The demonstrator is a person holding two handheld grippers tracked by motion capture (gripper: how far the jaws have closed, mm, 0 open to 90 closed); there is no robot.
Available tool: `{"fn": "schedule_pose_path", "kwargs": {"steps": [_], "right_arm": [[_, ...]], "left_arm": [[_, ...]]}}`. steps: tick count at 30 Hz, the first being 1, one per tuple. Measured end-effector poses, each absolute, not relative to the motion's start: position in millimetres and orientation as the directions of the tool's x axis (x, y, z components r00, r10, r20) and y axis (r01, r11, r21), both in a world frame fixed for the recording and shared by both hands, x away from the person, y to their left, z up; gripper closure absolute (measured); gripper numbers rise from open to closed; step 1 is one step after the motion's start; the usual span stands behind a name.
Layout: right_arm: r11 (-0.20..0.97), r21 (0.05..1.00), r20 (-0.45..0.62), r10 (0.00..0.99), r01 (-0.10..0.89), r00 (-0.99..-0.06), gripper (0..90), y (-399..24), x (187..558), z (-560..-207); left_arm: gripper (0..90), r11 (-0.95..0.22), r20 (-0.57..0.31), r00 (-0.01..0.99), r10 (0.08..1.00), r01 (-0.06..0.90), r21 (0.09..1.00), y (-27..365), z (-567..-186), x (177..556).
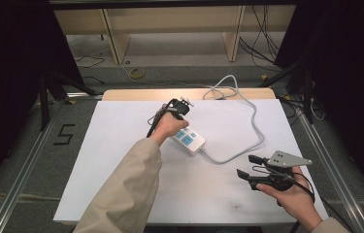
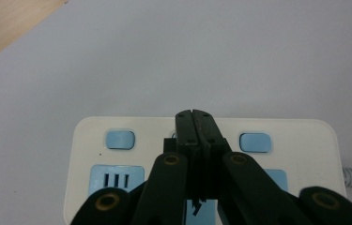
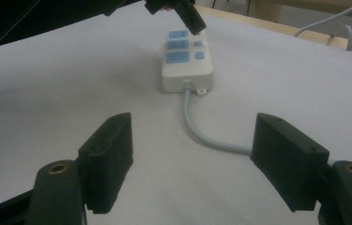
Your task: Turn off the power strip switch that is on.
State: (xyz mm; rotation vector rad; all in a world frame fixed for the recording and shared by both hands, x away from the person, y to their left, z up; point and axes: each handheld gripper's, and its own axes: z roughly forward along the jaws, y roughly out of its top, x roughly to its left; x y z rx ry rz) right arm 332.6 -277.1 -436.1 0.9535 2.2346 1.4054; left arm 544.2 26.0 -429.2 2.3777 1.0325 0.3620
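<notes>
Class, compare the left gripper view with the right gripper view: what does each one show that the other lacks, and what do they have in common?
Left gripper view: the left tongs shut, tips over the middle of the power strip between two blue switches, seen close from above.

Right gripper view: the open right tongs, the strip's grey cable curving across the table, and the wooden table edge beyond.

Both: the white power strip and the white table cover.

Plastic on matt paper
Glossy cream plastic power strip (image 2: pixel 202 136); smooth matt white sheet (image 1: pixel 121 145) over the wooden tabletop (image 1: pixel 136 94).
</notes>
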Motion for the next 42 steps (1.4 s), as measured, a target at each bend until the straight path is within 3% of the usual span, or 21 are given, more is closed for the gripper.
{"fn": "schedule_pose_path", "kwargs": {"steps": [42], "right_arm": [[0.288,0.884,0.076,0.688,0.368,-0.722,29.9,-278,332,-437]], "left_arm": [[89.7,-0.605,0.061,0.669,0.74,0.623,0.496,18,-439,555]]}}
